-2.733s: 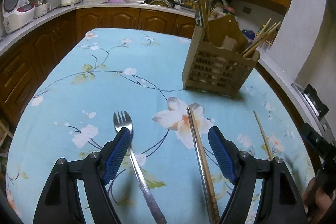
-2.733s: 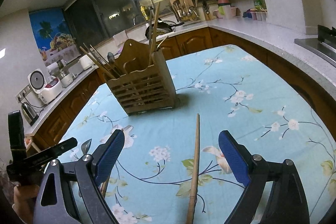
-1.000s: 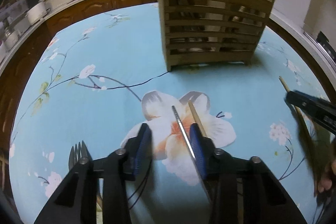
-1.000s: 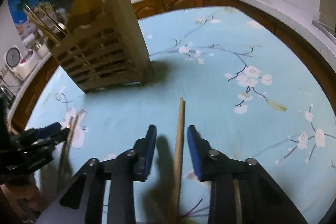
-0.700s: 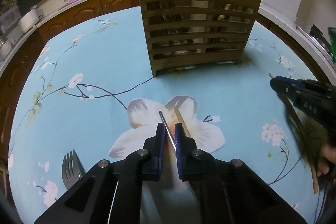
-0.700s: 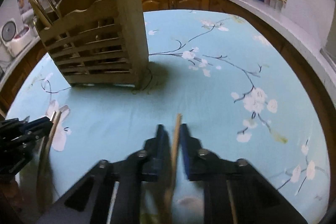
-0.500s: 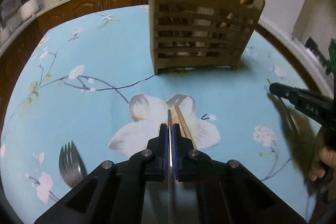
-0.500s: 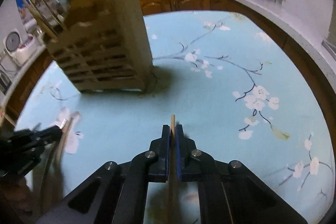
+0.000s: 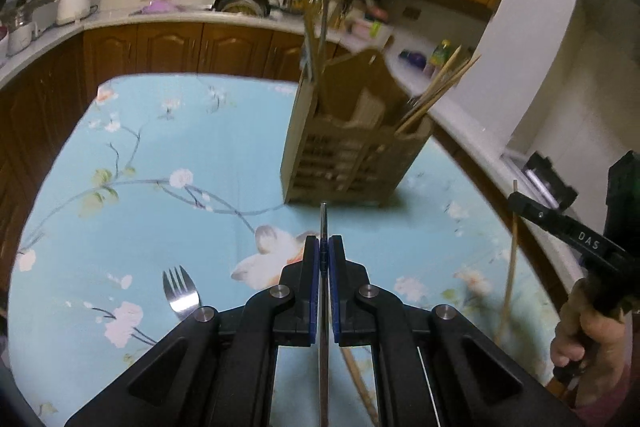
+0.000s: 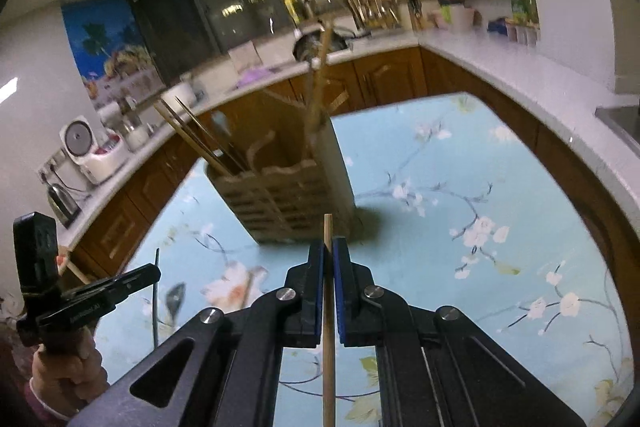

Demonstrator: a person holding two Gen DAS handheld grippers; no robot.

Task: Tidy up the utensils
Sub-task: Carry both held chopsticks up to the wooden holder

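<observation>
1. Between the blue pads of your left gripper (image 9: 324, 255) sits a thin metal chopstick (image 9: 323, 223), the fingers closed right down onto it. It runs straight along the fingers with its tip poking out toward the far side, which looks like a sensible hold for feeding it tip-first or end-first into a slot.

2. Your right gripper (image 10: 328, 259) is likewise pinched tight, on a wooden chopstick (image 10: 328, 327) lined up the same way, and it hangs clear of the cloth.

3. Just beyond both tips stands the wooden utensil holder (image 9: 352, 155), upright on the far-right part of the table. Several chopsticks already lean out of its right-hand compartment, and more sticks stand at its left corner; that seems to be where your two pieces belong.

4. Another wooden chopstick (image 9: 362, 387) lies on the floral tablecloth (image 9: 160, 155) near your left gripper, just right of it, so a pass for it is probably yet to come.

5. A metal fork (image 9: 180, 293) lies flat on the near left of the cloth, tines pointing far, well apart from the holder and not yet sorted.

6. You'll likely need to tilt each stick upright before lowering it in, or it may snag the holder's rim.
</observation>
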